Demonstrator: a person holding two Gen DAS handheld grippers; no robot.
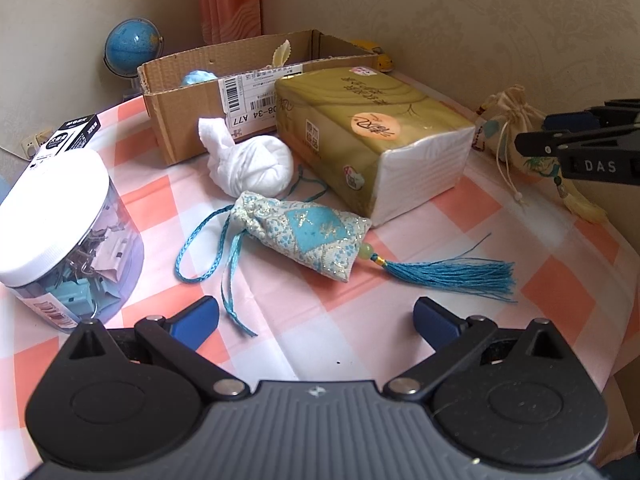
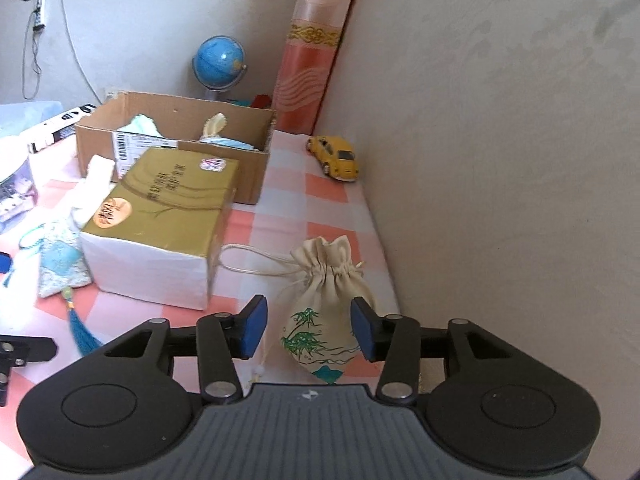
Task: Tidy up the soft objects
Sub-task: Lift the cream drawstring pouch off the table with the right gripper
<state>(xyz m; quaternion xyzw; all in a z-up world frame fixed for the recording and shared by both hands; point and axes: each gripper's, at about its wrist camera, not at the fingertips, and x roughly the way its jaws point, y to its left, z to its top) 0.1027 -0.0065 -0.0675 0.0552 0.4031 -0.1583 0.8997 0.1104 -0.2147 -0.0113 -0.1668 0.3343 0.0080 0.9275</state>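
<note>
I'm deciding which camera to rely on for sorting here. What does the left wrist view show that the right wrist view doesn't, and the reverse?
Only the left wrist view shows the whole clear jar with its white lid, the whole white cloth bundle, and the left tool standing open over bare tablecloth.

Only the right wrist view shows the yellow toy car whole and the right tool open, with its pads either side of the cream drawstring pouch.

Both show the cardboard box, tissue pack, blue sachet and globe.
</note>
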